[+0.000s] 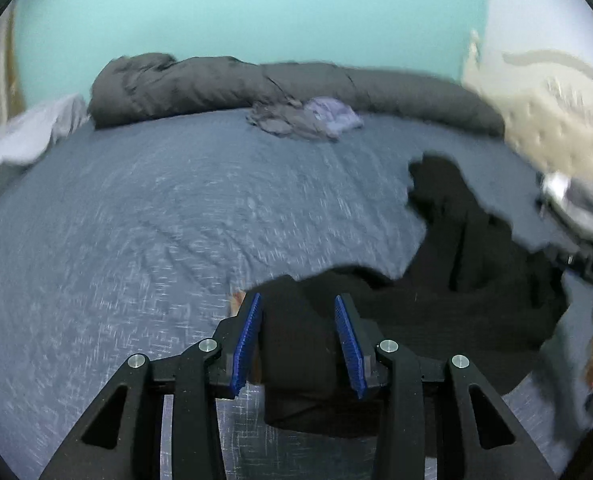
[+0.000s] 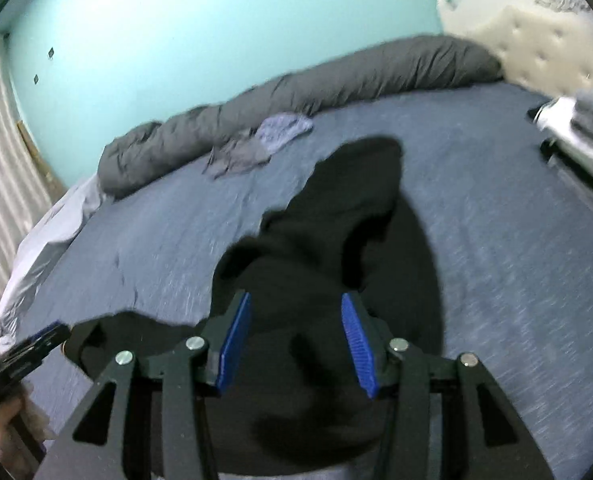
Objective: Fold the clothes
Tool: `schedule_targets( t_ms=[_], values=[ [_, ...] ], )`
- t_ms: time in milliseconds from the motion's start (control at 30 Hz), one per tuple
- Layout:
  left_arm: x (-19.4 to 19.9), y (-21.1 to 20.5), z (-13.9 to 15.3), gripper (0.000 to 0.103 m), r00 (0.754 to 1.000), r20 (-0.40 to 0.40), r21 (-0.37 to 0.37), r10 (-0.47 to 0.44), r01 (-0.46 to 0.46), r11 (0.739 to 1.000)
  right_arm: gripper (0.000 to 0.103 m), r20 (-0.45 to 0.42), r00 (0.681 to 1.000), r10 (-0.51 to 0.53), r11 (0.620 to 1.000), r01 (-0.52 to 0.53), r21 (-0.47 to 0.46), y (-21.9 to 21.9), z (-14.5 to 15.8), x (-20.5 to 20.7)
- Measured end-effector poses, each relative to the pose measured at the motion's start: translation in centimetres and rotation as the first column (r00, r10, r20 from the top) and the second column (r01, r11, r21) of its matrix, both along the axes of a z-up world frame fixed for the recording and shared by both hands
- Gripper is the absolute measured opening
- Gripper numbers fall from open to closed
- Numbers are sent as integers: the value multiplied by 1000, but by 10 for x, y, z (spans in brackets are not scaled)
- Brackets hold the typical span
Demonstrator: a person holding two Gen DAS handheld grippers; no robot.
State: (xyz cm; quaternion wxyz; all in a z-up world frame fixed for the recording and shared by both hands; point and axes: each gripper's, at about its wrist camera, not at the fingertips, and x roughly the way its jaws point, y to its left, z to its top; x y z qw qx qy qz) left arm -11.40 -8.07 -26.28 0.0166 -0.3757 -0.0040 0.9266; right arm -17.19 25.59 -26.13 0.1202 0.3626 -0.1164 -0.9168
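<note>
Lying crumpled on blue bed (image 1: 136, 240), black garment (image 1: 456, 280), jaws apart around it, hand (image 2: 0, 432) only in right view

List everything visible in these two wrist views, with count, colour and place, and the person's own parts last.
black fabric garment: one, black, spread on the bed, reaching under both hand-held grippers
blue-grey woven bed sheet: one, blue-grey, covers the bed
rolled dark grey duvet: one, dark grey, along the far edge by the wall
crumpled clothes pile: one heap, grey and lilac, in front of the duvet
beige tufted headboard: one, beige, right end of the bed
turquoise painted wall: one, turquoise, behind the bed
left hand-held gripper: one, black with blue pads, open over the garment
right hand-held gripper: one, black with blue pads, open over the garment
</note>
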Motion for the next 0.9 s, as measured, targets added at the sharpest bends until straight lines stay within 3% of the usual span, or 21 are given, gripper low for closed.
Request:
schedule_targets(
  t_ms=[167,467,733,900],
  values=[
    [-7,2,-22,41,998,60,-47,22,-20,999,49,40,995,94,995,-93,-25,-24,-20,-2],
    [-10,-22,-56,36,984,170,25,43,-48,999,49,50,991,124,989,-119,-82,-27,-21,-3],
    [-4,-31,-47,11,989,139,71,44,-54,996,49,47,989,143,987,-138,-86,-32,-23,-1],
    [3,-54,-35,8,990,111,174,83,-102,979,49,47,989,142,987,-137,-88,-31,-25,-1]
  ],
)
